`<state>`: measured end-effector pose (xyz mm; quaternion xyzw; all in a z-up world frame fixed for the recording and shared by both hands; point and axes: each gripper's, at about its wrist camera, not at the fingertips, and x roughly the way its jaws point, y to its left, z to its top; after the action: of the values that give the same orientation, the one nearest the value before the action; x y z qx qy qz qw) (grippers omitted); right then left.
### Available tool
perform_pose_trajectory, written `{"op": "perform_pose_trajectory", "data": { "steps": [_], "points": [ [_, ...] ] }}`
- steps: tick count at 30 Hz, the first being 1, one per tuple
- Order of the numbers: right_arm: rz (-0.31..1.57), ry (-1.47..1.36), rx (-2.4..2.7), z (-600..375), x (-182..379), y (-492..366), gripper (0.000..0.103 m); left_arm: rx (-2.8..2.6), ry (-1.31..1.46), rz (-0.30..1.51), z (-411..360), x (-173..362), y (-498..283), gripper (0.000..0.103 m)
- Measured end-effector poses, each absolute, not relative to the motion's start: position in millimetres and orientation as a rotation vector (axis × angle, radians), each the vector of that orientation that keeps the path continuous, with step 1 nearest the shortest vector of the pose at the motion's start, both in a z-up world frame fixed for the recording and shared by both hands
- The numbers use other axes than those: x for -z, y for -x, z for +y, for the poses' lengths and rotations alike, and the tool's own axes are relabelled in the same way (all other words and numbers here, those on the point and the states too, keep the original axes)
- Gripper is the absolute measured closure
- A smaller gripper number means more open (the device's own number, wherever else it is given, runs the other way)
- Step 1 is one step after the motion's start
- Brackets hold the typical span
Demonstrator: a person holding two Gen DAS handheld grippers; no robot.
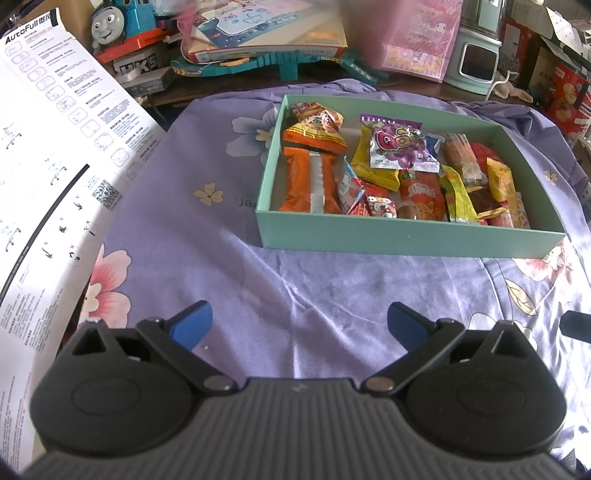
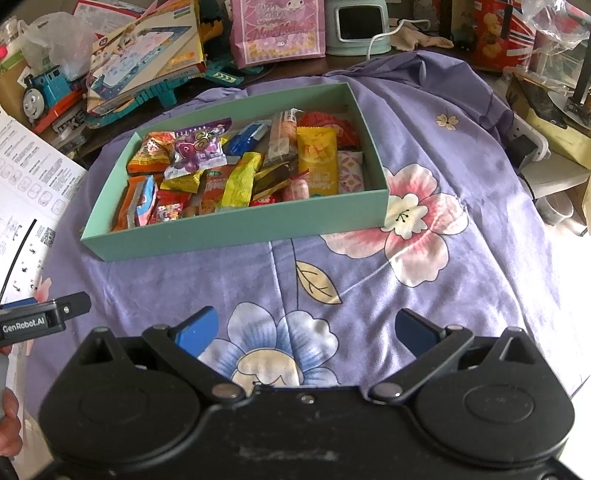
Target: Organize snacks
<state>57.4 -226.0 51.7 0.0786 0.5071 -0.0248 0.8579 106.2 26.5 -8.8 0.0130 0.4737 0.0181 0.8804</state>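
Observation:
A teal box (image 1: 406, 236) sits on a purple flowered cloth and holds several wrapped snacks, among them an orange packet (image 1: 310, 181) and a purple gummy bag (image 1: 400, 146). The box also shows in the right wrist view (image 2: 236, 236), with a yellow packet (image 2: 317, 162) inside. My left gripper (image 1: 299, 325) is open and empty, over bare cloth in front of the box. My right gripper (image 2: 306, 328) is open and empty, over a blue flower print in front of the box. The left gripper's body (image 2: 44, 321) shows at the left edge of the right wrist view.
A white instruction sheet (image 1: 55, 147) lies at the left. Behind the box stand a toy train (image 1: 118, 22), a flat toy box (image 1: 266, 29), a pink gift bag (image 1: 424, 40) and a pale green appliance (image 1: 476, 55). Red cartons (image 2: 498, 33) are at the back right.

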Motion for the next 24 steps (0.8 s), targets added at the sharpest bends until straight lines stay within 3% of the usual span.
{"op": "perform_pose_trajectory", "data": {
  "steps": [24],
  "points": [
    [1.071, -0.144, 0.032, -223, -55, -68, 0.0, -0.054, -0.028, 0.977, 30, 3, -111, 0.0]
  ]
}}
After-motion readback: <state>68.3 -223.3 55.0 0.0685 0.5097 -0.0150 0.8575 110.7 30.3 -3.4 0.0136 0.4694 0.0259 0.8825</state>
